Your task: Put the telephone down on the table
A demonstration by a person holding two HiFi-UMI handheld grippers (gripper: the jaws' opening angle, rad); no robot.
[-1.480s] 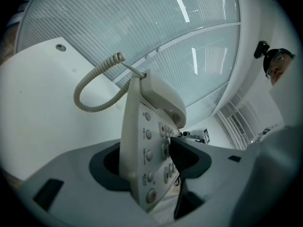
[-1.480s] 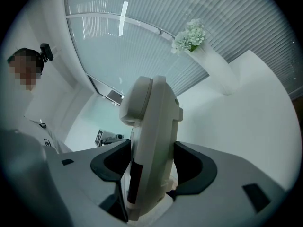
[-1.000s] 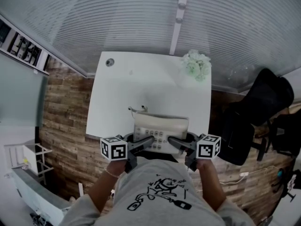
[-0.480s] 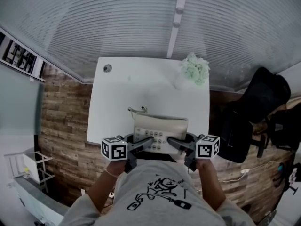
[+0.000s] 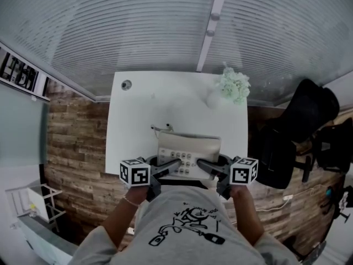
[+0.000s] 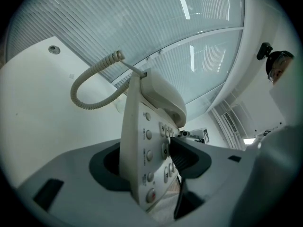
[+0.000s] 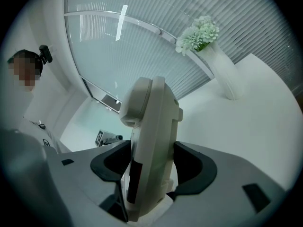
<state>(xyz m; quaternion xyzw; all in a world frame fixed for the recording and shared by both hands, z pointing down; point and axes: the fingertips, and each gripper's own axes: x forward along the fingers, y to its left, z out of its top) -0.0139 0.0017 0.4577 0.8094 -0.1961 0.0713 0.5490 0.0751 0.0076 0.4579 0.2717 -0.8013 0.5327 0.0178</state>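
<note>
Gripping the left edge of the beige plastic desk telephone [image 5: 189,148] with my left gripper [image 5: 172,164], I have the dark pads pressed on its keypad face and its back, and the grey coiled cord [image 6: 90,86] loops away beyond. The telephone hangs between my two grippers over the near edge of the white rectangular table [image 5: 165,101], with the handset on its cradle. My right gripper [image 5: 202,165] clamps the opposite edge in the same way. Farther right, at the table's far corner, stands a white vase of pale green flowers [image 5: 233,84]. By my reckoning the telephone is over its spot but not set down: I cannot tell whether its base touches the top, and both grips have yet to let go.
</note>
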